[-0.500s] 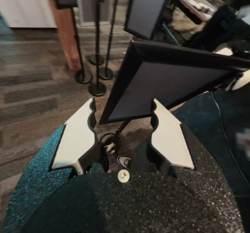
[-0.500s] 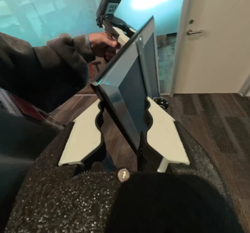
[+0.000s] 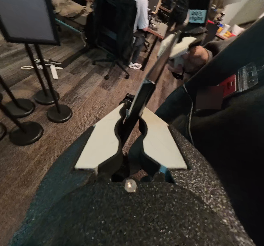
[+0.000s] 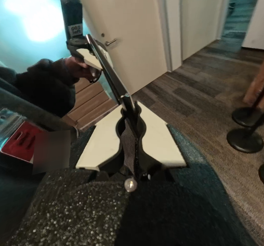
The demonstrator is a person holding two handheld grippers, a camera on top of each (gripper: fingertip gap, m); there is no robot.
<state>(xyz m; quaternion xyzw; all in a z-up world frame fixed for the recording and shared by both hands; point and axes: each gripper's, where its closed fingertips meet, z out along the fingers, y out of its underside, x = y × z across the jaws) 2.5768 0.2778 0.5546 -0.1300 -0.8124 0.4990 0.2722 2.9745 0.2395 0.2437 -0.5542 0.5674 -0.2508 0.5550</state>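
item: black sign frame [image 3: 144, 96], pinched edge-on by both grippers, centre of each wrist view.
left gripper [image 3: 132, 110] and right gripper [image 4: 129, 108] each clamp an opposite end of it (held above the carpet [image 3: 71, 89], near the stand bases [image 3: 59, 113]). risk: thin-edge grips could slip or twist if the hands drift apart. half a second ago the left jaws stood spread, the frame ahead of them and ungripped.

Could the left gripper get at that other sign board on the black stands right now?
Probably not as things stand. The left gripper is shut on the frame it shares with the right gripper, so its fingers are occupied. The sign board stands off to its left, with open floor between.
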